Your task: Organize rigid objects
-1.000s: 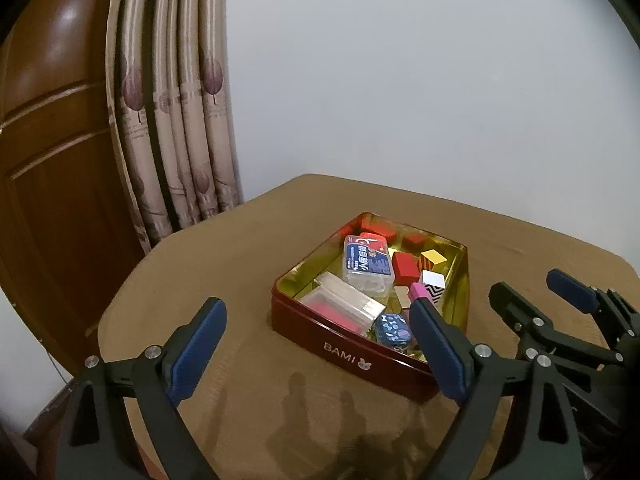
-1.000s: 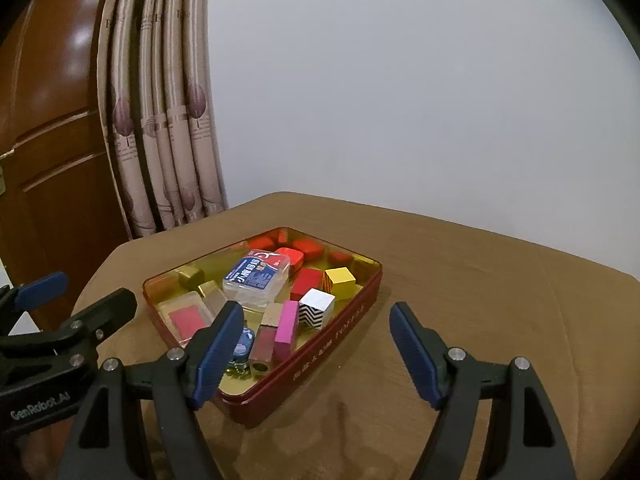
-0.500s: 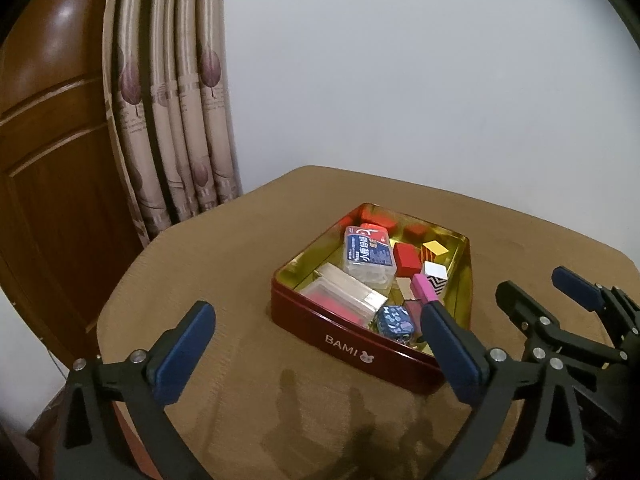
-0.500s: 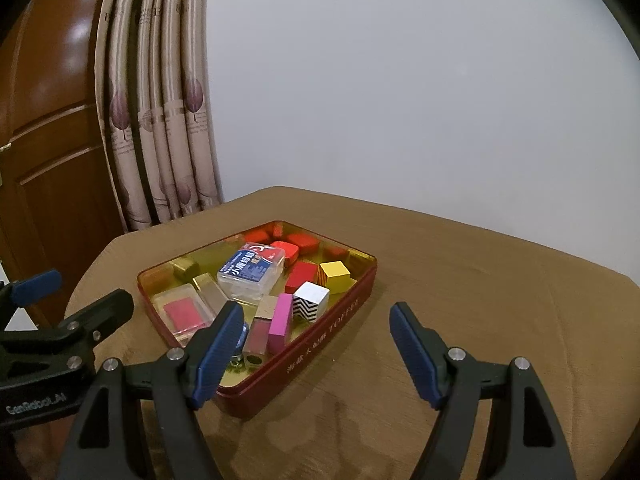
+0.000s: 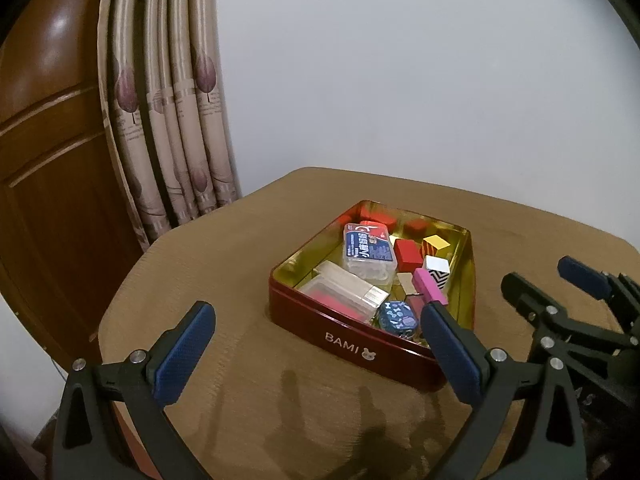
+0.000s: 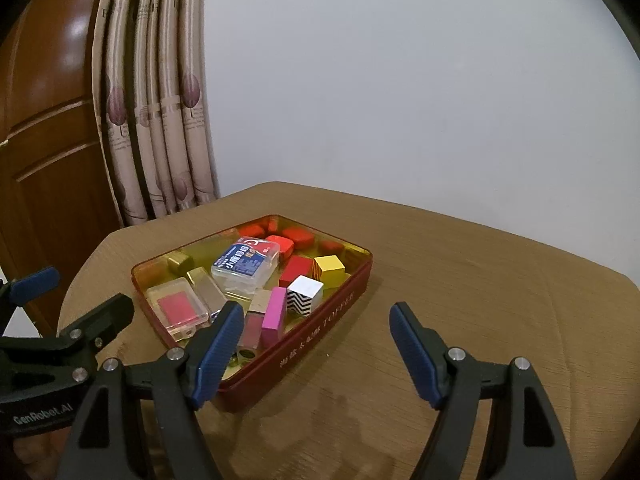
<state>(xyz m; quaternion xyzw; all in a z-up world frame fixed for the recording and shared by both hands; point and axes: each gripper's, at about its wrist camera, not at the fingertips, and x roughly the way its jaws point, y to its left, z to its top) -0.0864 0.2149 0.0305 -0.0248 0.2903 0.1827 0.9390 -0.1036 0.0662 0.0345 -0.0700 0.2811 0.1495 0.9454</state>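
The left hand-held gripper point(image 5: 316, 352) has been drawn back and raised from the red tin point(image 5: 352, 336), so more of the bench point(image 5: 224, 264) is exposed ahead of it. The right hand-held gripper point(image 6: 316, 354) has likewise been drawn back slightly from the tin

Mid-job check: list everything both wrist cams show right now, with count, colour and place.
tin: one, red with gold inside, on the table
clear box: one, blue label, mid-tin
clear case: one, pink insert, tin's left corner
pink block: one, magenta, near tin's front wall
zigzag cube: one, black-white, beside pink block
yellow cube: one, behind zigzag cube
table: one, tan cloth
curtain: one, beige, back left
left gripper: open, empty
right gripper: open, empty
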